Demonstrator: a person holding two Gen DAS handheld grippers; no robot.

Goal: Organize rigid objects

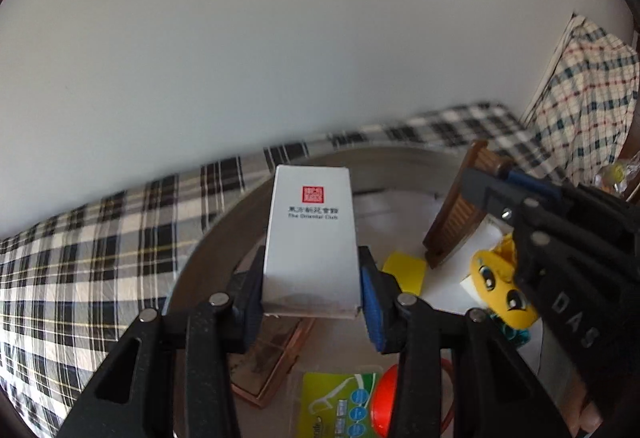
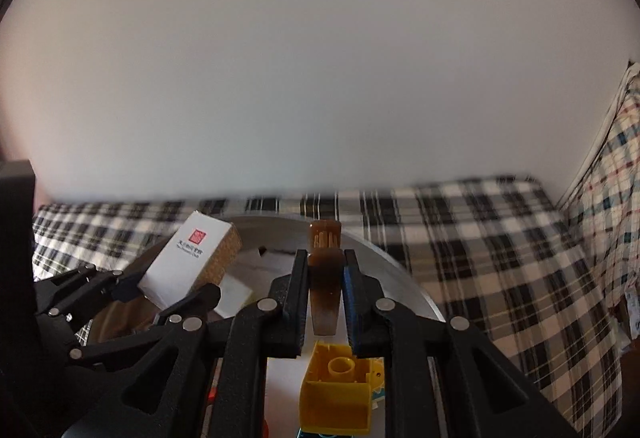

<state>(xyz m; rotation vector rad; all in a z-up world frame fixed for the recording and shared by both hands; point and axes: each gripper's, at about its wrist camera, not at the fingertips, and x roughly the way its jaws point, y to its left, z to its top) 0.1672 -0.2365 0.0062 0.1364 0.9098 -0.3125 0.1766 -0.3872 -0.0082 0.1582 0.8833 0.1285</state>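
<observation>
Your left tool [image 1: 312, 302] is clamped on a white box [image 1: 311, 238], its pads pressing the box's two lower sides; the box stands upright, raised above a round tray [image 1: 208, 234], red seal and print facing the camera. Your right tool [image 2: 324, 294] is closed on a brown comb [image 2: 325, 278], which stands on end between the pads, teeth end up. From the left wrist view, that comb [image 1: 456, 214] leans to the right of the box, gripped near its top by the right tool [image 1: 496, 194], the two apart from each other. From the right wrist view, the box [image 2: 188, 258] sits tilted to the left of the comb, held by the left tool [image 2: 160, 294], with a woven-pattern side showing. Below both tools the tray [image 2: 400, 270] carries loose things: a yellow toy face [image 1: 500, 278], a yellow block [image 1: 404, 270], a floss pack [image 1: 340, 402], a red ball [image 1: 384, 402] just beside the pack, and a copper-edged case [image 1: 272, 358] under the box. A hollow yellow brick [image 2: 336, 390] lies right under the comb. The tray rests on a plaid bed [image 1: 80, 270], with a checked pillow [image 1: 588, 98] at the far right against the wall [image 1: 280, 38].
</observation>
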